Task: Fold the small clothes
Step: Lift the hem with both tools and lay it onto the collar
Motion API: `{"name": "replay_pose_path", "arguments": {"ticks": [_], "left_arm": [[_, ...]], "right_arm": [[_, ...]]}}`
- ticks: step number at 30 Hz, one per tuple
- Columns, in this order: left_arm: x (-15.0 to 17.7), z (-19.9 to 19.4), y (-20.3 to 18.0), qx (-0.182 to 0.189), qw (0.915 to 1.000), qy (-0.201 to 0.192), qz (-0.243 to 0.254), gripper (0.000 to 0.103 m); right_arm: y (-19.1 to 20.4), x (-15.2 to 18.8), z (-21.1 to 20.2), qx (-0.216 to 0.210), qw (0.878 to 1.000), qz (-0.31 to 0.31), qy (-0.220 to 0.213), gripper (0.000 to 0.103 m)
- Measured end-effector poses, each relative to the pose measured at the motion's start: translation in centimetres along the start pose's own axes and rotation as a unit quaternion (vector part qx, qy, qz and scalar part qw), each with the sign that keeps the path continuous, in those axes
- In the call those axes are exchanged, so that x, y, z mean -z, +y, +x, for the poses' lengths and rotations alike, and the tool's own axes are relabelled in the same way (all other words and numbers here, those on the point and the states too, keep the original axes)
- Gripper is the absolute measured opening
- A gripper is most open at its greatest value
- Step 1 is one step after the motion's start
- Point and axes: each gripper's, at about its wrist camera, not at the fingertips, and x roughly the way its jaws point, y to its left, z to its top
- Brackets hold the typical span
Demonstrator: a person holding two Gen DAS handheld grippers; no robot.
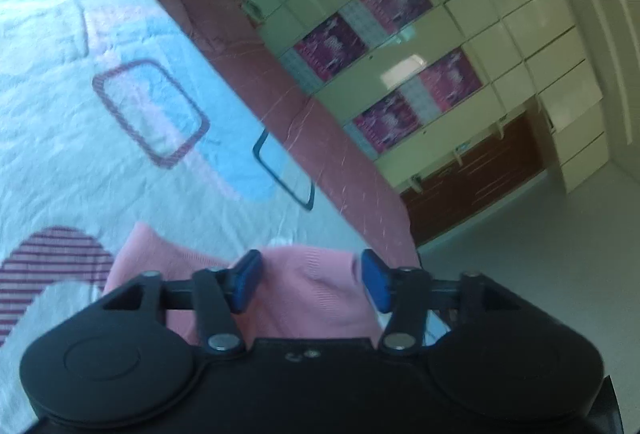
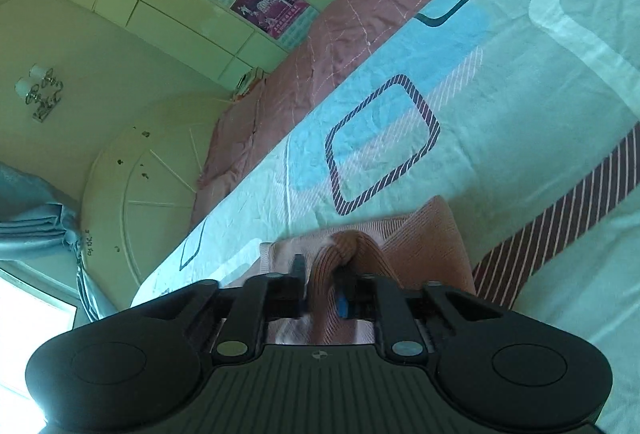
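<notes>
A small pink knit garment (image 1: 312, 290) lies on the patterned bed sheet (image 1: 80, 162). In the left wrist view my left gripper (image 1: 310, 280) is open, its blue pads apart just above the garment, touching nothing I can see. In the right wrist view my right gripper (image 2: 322, 282) is shut on a bunched fold of the same pink garment (image 2: 424, 246), which rises between the fingers while the rest spreads on the sheet (image 2: 520, 114).
A pink quilt (image 1: 304, 138) runs along the bed's far edge, also in the right wrist view (image 2: 320, 58). Beyond it stand cream wardrobe doors with purple posters (image 1: 400, 62). A round headboard (image 2: 140, 178), blue curtain (image 2: 36, 210) and wall lamp (image 2: 40, 90) show at left.
</notes>
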Motion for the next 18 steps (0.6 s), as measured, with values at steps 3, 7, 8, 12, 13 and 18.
{"name": "replay_pose_path", "arguments": {"ticks": [3, 7, 8, 12, 13, 18], "left_arm": [[-0.4, 0.3, -0.1, -0.020, 0.9986, 0.007, 0.049, 0.066], [1.1, 3.1, -1.7, -0.064, 0.9779, 0.090, 0.177, 0.052], [1.6, 3.8, -2.2, -0.081, 0.9685, 0.104, 0.211, 0.050], [3.6, 5.4, -3.4, -0.132, 0.9384, 0.115, 0.298, 0.034], [3.9, 5.5, -3.5, -0.138, 0.9348, 0.111, 0.308, 0.023], [4.2, 2.4, -3.7, -0.115, 0.9501, 0.031, 0.288, 0.003]], "right_arm": [[0.2, -0.1, -1.5, -0.004, 0.998, -0.029, -0.050, 0.080], [1.3, 0.3, -0.9, 0.033, 0.993, -0.115, -0.024, 0.079], [1.9, 0.7, -0.4, 0.045, 0.988, -0.148, -0.014, 0.079], [4.2, 2.9, 2.8, 0.107, 0.955, -0.274, 0.022, 0.077], [4.3, 3.5, 3.7, 0.117, 0.946, -0.299, 0.038, 0.056], [5.4, 5.1, 3.7, 0.128, 0.928, -0.351, -0.001, 0.008]]}}
